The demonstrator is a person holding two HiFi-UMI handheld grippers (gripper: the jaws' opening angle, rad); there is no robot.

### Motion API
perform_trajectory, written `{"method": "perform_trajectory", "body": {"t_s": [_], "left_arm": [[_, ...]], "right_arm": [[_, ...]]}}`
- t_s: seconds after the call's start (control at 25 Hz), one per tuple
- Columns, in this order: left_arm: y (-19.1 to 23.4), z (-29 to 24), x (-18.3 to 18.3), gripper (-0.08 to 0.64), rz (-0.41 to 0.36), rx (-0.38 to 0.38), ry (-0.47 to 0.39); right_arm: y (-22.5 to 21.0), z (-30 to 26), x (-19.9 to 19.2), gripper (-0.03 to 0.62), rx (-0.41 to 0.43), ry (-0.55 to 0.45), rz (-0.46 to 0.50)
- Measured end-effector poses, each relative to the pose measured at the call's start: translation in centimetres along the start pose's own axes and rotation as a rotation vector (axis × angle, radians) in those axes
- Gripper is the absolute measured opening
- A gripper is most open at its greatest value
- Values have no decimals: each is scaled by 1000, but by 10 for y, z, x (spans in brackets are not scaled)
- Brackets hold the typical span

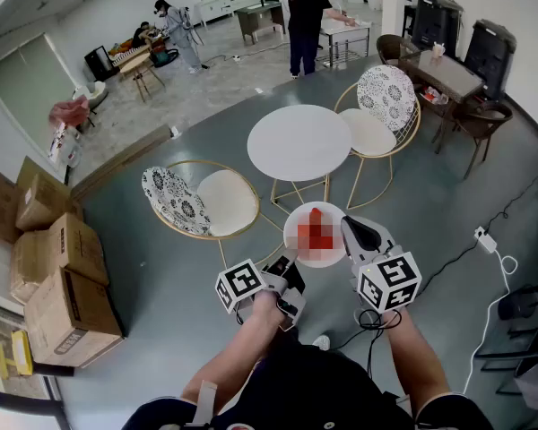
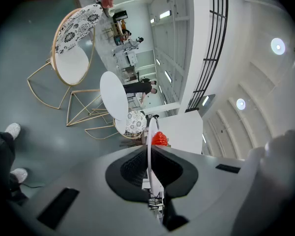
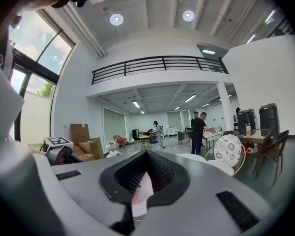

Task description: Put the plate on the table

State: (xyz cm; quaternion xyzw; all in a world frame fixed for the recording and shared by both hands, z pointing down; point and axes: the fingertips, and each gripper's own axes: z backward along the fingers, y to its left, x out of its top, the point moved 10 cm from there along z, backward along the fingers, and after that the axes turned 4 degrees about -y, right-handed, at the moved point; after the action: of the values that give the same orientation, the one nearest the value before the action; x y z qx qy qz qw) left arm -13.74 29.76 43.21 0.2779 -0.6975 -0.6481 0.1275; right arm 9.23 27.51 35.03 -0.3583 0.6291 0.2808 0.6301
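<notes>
The plate [image 1: 298,220], white and round with a red object [image 2: 159,138] on it, is held up over the grey floor [image 1: 161,294], near the round white table [image 1: 299,141] but short of it. Its near-left rim is clamped edge-on between the jaws of the left gripper [image 1: 290,265]. Its right rim is pinched likewise by the right gripper [image 1: 352,233]. A patterned chair [image 1: 175,200] is seen to the left of the plate.

The grey floor [image 1: 161,294] carries a round white table [image 1: 299,141] and two chairs [image 1: 211,202].
</notes>
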Motion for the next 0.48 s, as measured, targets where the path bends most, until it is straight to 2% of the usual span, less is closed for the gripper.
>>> {"method": "perform_trajectory", "body": {"t_s": [0.48], "left_arm": [[1,1,-2,15,4,8,-17]], "right_arm": [[-3,0,-1,5,7,7,-3]]}}
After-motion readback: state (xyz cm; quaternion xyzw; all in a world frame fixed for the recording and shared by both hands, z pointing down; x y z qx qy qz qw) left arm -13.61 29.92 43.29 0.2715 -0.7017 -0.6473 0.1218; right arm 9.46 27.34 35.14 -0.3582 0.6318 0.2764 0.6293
